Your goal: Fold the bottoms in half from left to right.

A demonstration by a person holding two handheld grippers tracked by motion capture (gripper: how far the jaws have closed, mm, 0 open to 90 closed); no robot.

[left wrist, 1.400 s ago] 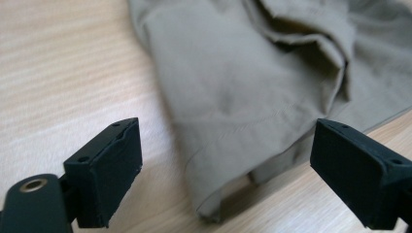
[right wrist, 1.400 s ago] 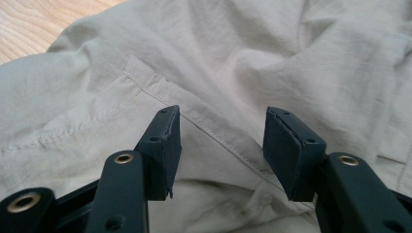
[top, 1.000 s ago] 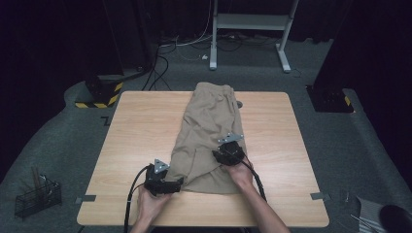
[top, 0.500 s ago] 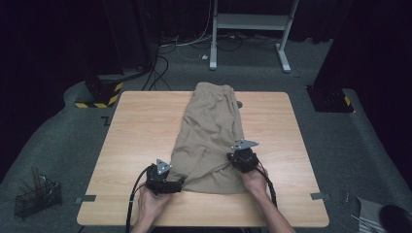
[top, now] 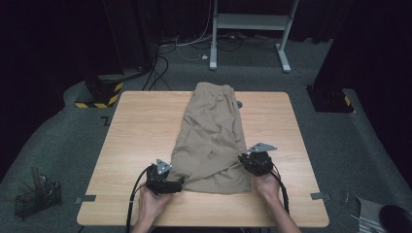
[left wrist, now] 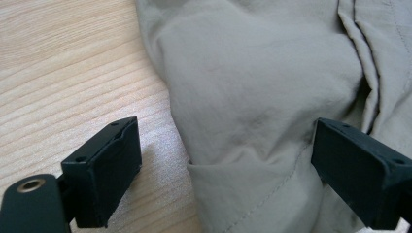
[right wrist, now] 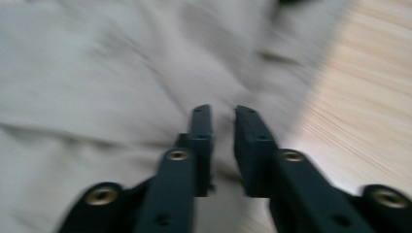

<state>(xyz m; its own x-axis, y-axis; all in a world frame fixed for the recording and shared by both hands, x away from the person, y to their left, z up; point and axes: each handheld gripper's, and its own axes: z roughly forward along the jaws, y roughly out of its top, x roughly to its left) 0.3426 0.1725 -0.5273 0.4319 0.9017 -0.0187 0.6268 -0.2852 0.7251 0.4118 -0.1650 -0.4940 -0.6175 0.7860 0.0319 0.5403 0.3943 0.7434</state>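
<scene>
Here we are over the wooden table (top: 136,126), and the khaki shorts (top: 214,131) lie lengthwise down the centre of the high view, waistband at the top edge, hems toward the bottom. The left gripper (top: 167,183) sits at the lower left corner of the cloth, and in its own view the jaws are spread wide, one over bare wood at lower left, the other over fabric at lower right, straddling the hem edge of the shorts (left wrist: 252,121). That looks like a set-up for taking the corner, though nothing is pinched yet. The right gripper (top: 256,162) is at the right side of the garment, lower centre-right of the high view, and in its own view the right gripper (right wrist: 223,145) has jaws drawn nearly together with a thin gap (the picture is blurred, so I cannot tell whether any cloth is caught between them). Both hands flank the hem end, likely for a fold toward the waistband.
</scene>
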